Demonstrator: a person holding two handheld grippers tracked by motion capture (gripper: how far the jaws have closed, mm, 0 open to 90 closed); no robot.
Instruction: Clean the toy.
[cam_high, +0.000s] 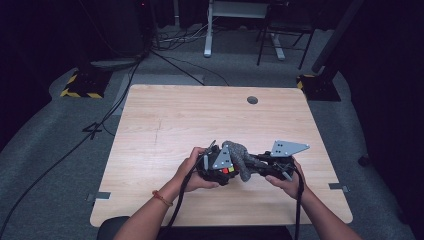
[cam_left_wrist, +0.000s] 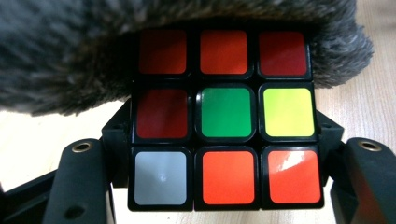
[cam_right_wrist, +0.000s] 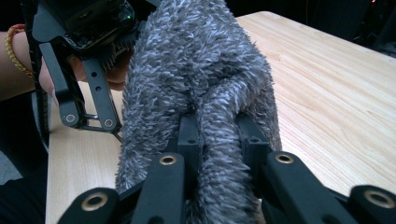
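dark room, cables on the floor, pale wood worktop (cam_high: 165, 120) with both hands low near its front edge. left claw (cam_left_wrist: 224, 186) is clamped on a puzzle cube (cam_left_wrist: 224, 116), jaws tight against its two sides. right claw (cam_right_wrist: 219, 182) is pinched shut on a fuzzy grey cloth (cam_right_wrist: 201, 79), which runs away from it and drapes right over the cube's top. so the cloth sits between the claws, touching the cube.
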